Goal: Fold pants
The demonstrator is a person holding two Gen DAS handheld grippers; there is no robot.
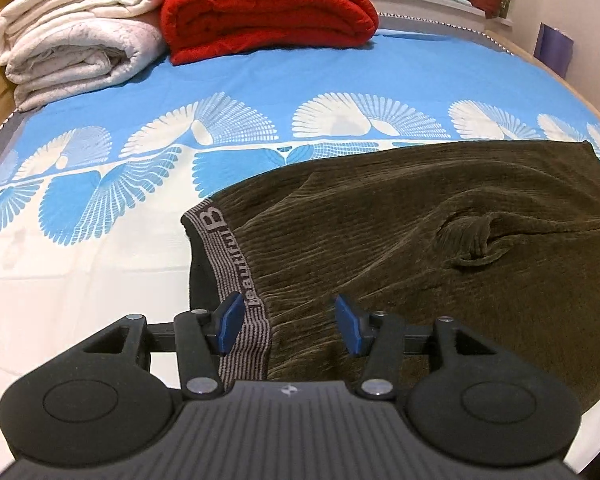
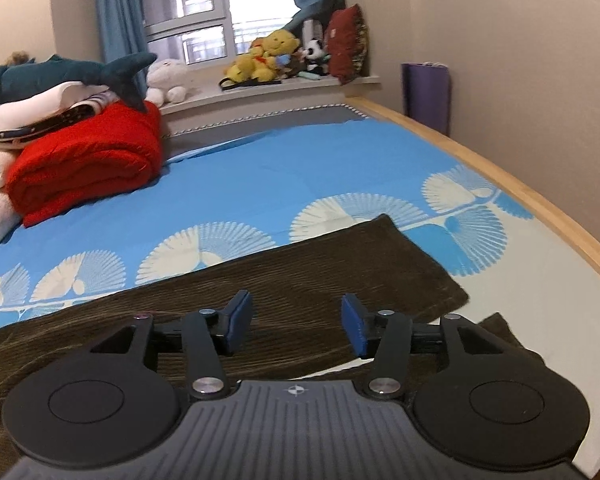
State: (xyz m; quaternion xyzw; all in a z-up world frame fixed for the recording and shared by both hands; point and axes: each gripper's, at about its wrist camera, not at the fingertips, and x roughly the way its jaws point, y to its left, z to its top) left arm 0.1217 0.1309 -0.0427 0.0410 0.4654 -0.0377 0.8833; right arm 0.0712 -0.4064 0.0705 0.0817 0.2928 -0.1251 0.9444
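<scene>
Dark olive corduroy pants (image 1: 400, 232) lie spread on the bed, with a grey striped waistband (image 1: 236, 264) at the left end and the legs running right. My left gripper (image 1: 288, 324) is open and empty, just above the waistband's near end. In the right wrist view the pants (image 2: 300, 280) show their leg ends, one hem (image 2: 420, 256) near the bed's right side. My right gripper (image 2: 296, 326) is open and empty, just above the leg fabric.
The bed has a blue and white patterned sheet (image 1: 260, 88). A folded red blanket (image 1: 268, 12) and white quilts (image 1: 72, 36) sit at the far left. A wooden bed edge (image 2: 500, 184) runs along the right. Plush toys (image 2: 272, 56) line the windowsill.
</scene>
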